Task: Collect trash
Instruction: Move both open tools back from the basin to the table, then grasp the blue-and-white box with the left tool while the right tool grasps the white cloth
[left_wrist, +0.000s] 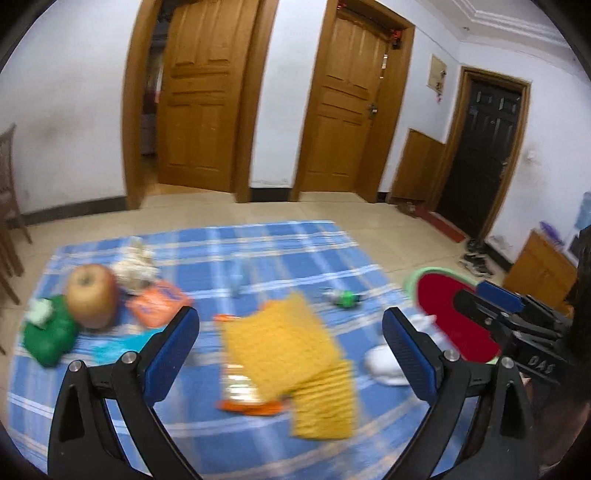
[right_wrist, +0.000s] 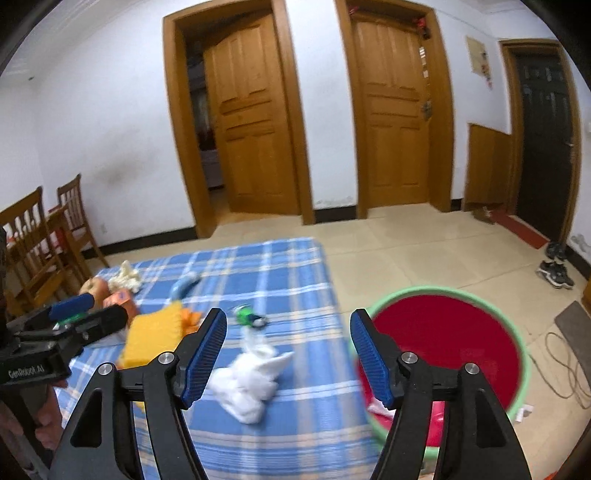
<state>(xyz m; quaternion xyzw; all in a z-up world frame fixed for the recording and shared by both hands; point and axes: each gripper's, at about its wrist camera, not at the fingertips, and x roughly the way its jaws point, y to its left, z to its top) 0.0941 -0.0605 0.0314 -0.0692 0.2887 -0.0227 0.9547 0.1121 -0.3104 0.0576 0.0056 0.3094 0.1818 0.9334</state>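
Both grippers hang over the blue plaid cloth (right_wrist: 280, 266) with nothing between their pads: the left gripper (left_wrist: 290, 338) stands wide, the right gripper (right_wrist: 288, 349) partly spread. Crumpled white tissue (right_wrist: 247, 384) lies near the cloth's right edge, just beside the red bin (right_wrist: 443, 343). Step in hand: selecting trash. Next, probably, descend and pinch the tissue.

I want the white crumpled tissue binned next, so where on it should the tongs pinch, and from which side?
Pinch the tall bunched middle of the white tissue, coming down from above. It lies loose and crumpled on the blue plaid cloth, so its raised folds give the pads something to close on; the thin tail toward the green scrap would probably slip.
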